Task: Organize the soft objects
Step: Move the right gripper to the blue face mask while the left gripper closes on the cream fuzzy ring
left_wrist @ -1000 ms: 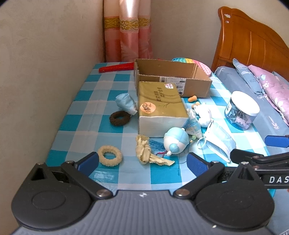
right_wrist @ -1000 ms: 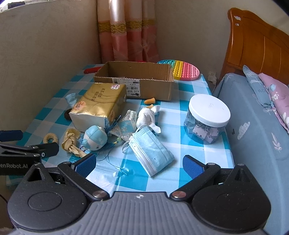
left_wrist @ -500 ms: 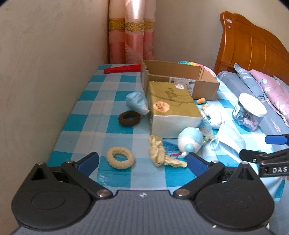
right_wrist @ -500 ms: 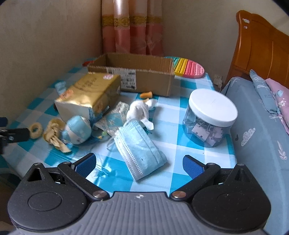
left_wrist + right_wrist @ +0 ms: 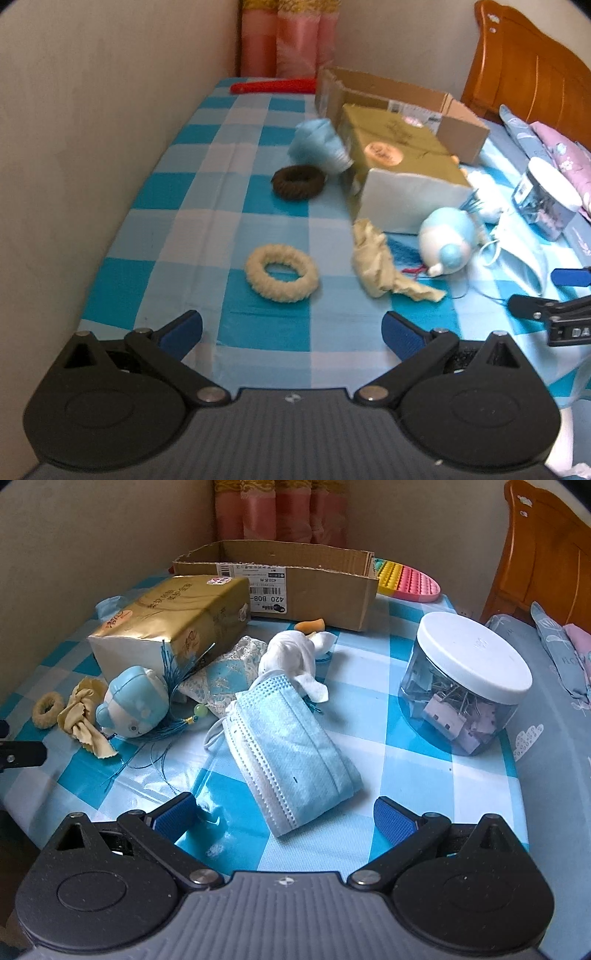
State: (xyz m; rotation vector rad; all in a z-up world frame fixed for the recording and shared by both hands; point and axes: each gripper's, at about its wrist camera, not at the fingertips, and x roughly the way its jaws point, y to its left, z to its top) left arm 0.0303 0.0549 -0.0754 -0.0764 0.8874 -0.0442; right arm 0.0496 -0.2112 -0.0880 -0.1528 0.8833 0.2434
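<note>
Soft items lie on the blue-checked table. A cream fuzzy ring (image 5: 282, 273) lies just ahead of my open, empty left gripper (image 5: 291, 330). A brown ring (image 5: 298, 182), a light blue pouch (image 5: 319, 146), a crumpled yellow cloth (image 5: 380, 269) and a blue-white plush (image 5: 448, 245) lie beyond. A blue face mask (image 5: 291, 753) lies just ahead of my open, empty right gripper (image 5: 284, 818), with a white cloth (image 5: 295, 661) behind it. An open cardboard box (image 5: 288, 578) stands at the back.
A gold tissue pack (image 5: 173, 620) lies in the middle. A clear jar of binder clips (image 5: 469, 681) stands at the right. A rainbow pop mat (image 5: 406, 583) and a red object (image 5: 273, 86) lie at the back. A wall runs along the left; a bed adjoins the right.
Both grippers have moved forward and lower toward the table. The cream ring now sits closer to the left gripper, the mask closer to the right. No object has moved.
</note>
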